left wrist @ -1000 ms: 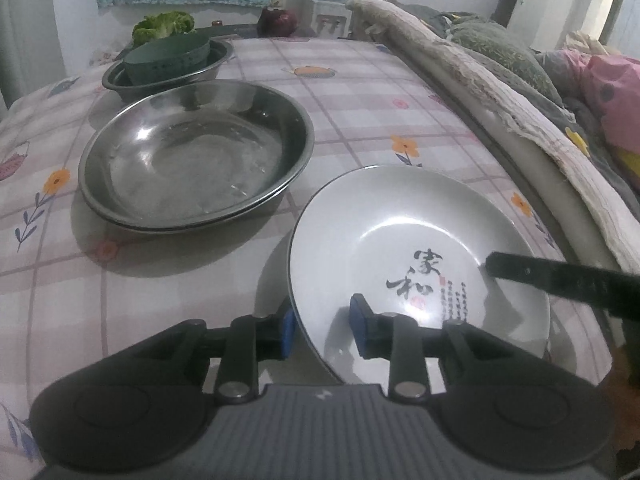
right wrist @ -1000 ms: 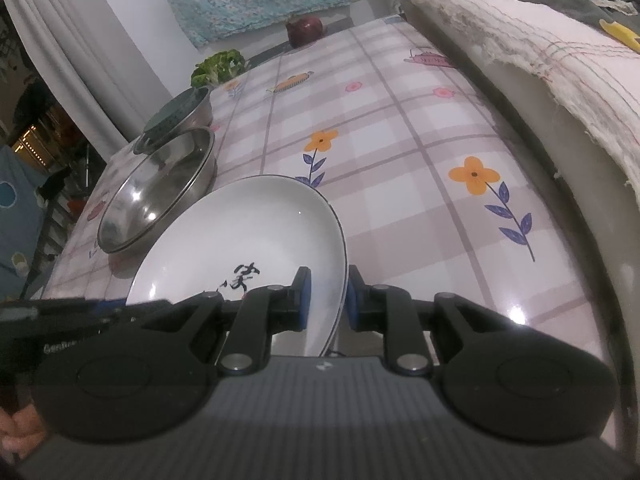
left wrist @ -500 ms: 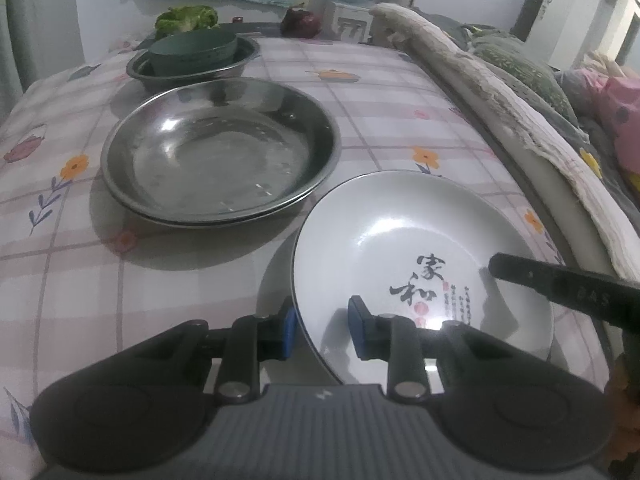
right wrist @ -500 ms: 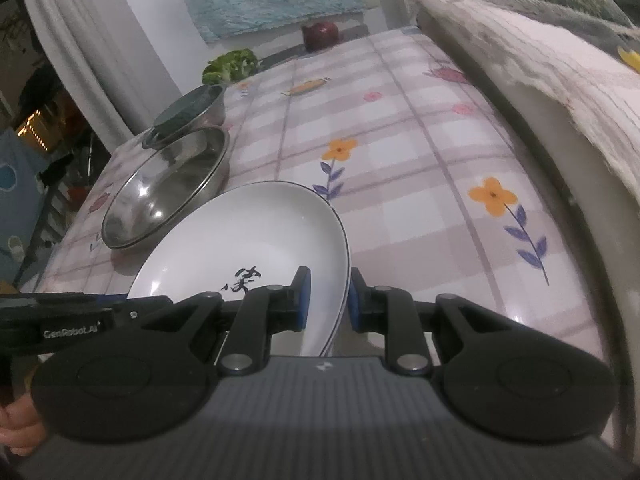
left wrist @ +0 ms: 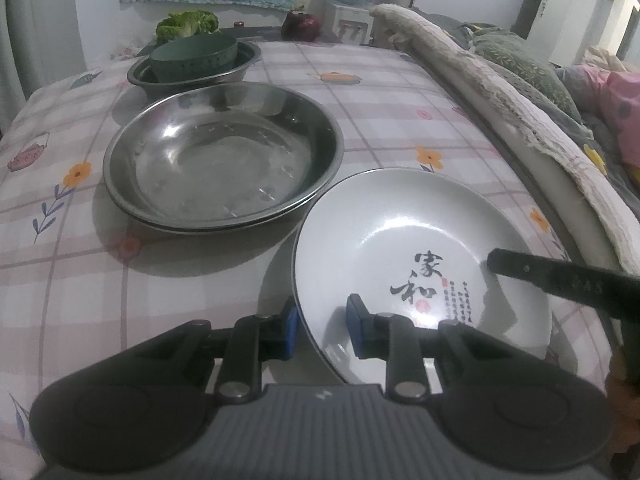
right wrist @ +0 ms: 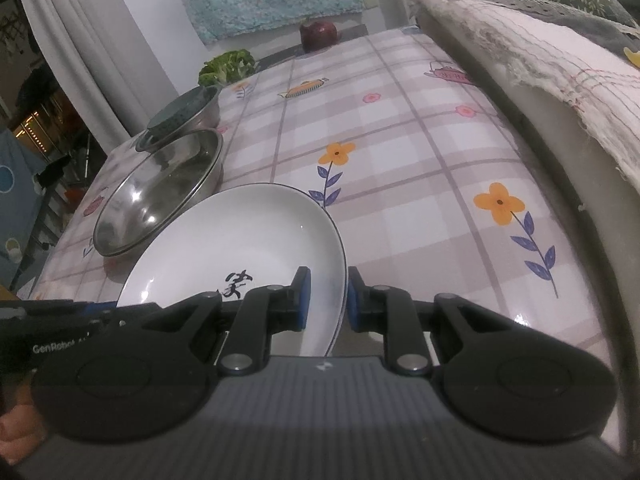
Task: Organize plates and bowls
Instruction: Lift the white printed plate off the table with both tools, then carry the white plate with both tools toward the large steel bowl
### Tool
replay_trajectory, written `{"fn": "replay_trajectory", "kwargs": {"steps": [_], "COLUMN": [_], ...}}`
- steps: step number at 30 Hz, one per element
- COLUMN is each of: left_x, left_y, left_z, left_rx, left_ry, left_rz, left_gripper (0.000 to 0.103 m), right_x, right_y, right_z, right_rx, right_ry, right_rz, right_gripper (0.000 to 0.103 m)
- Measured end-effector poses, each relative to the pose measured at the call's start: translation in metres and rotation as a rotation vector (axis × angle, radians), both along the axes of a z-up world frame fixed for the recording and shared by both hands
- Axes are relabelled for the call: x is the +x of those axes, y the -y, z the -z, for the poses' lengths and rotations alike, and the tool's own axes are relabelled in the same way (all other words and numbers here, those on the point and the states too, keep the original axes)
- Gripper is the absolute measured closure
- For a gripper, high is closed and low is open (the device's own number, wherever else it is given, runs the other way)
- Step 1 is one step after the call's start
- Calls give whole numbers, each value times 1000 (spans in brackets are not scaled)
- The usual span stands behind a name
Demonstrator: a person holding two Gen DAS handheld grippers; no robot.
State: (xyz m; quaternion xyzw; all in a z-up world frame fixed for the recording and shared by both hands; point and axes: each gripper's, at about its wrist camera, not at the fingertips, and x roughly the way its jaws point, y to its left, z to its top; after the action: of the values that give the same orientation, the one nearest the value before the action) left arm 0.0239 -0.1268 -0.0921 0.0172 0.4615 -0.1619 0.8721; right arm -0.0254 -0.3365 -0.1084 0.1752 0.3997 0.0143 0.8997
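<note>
A white plate with black characters point(left wrist: 404, 232) is held above the tablecloth by both grippers. My left gripper point(left wrist: 320, 330) is shut on its near left rim. My right gripper point(right wrist: 325, 299) is shut on its right rim; the plate point(right wrist: 240, 240) tilts in that view. A large steel basin point(left wrist: 224, 160) sits just left and beyond the plate, also in the right wrist view point(right wrist: 160, 192). Behind it a smaller steel bowl point(left wrist: 192, 76) holds a dark green bowl point(left wrist: 196, 58).
The table has a pink checked flowered cloth point(left wrist: 380, 92). A rolled blanket and bedding point(left wrist: 500, 92) run along its right edge. Broccoli point(left wrist: 188, 26) and a dark red fruit point(left wrist: 302, 26) lie at the far edge.
Both grippers, still holding the plate, have risen and moved the plate slightly toward the steel basin; the view of the table has shifted accordingly.
</note>
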Motion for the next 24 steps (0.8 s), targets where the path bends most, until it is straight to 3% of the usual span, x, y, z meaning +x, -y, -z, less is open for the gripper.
{"fn": "replay_trajectory", "kwargs": {"steps": [24], "left_x": [9], "left_y": [0], "left_z": [2], "left_rx": [-2], "left_ry": [-4], "left_rz": [9], "left_gripper": [72], "right_x": [-2], "right_y": [-2], "right_z": [0], "right_rx": [-21], "right_ry": [1], "right_rz": [-9], "right_gripper": [85]}}
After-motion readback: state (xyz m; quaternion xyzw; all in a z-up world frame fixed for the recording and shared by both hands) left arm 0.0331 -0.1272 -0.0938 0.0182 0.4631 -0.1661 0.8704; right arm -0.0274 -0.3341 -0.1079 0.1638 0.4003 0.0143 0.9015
